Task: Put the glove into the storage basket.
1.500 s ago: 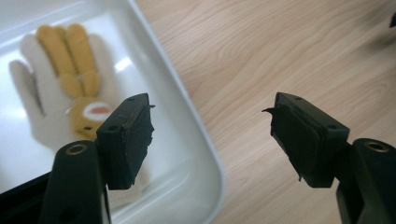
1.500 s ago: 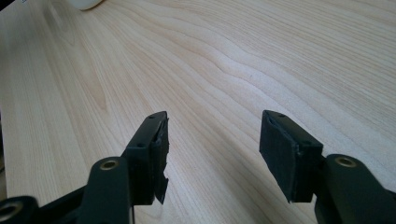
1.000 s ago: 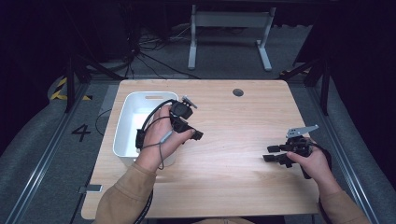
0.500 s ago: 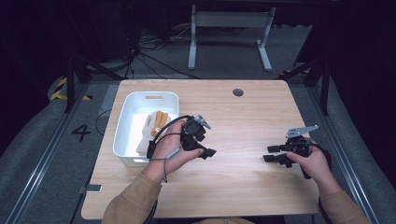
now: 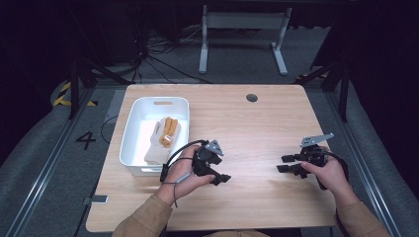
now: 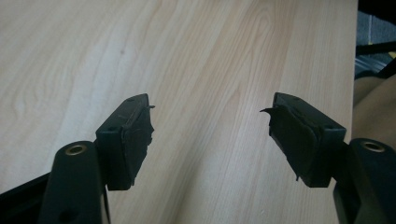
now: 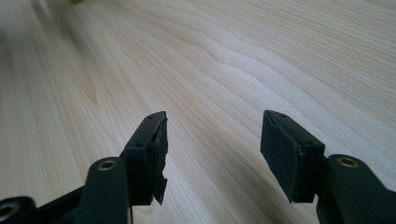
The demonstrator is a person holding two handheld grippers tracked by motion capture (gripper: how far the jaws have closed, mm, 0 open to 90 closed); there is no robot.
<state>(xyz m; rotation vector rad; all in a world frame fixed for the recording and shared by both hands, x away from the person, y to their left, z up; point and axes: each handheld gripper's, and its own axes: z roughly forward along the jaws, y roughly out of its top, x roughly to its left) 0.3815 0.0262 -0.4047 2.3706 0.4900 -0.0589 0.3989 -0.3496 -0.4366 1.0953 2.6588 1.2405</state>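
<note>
A white bin [image 5: 132, 129] stands at the table's left, with a white glove [image 5: 157, 146] and an orange-fingered glove [image 5: 170, 130] lying inside it. My left gripper [image 5: 221, 178] hovers just right of the bin's near corner, pointing right, jaws open and empty. In the left gripper view its fingers [image 6: 127, 140] frame bare wood, and the gripper [image 6: 211, 137] holds nothing. My right gripper [image 5: 283, 164] rests low over the table's right side, pointing left, also open. In the right gripper view the gripper [image 7: 214, 149] has only tabletop between its jaws.
The wooden table [image 5: 257, 133] has a round cable hole [image 5: 252, 98] near its far edge. Past the table stand a metal frame [image 5: 242, 34] and loose cables on the grey floor. A floor marking "4" [image 5: 86, 140] lies to the left.
My left gripper has pulled out of the bin and swung right and toward the near edge, leaving the gloves lying in the bin. The right gripper has stayed put.
</note>
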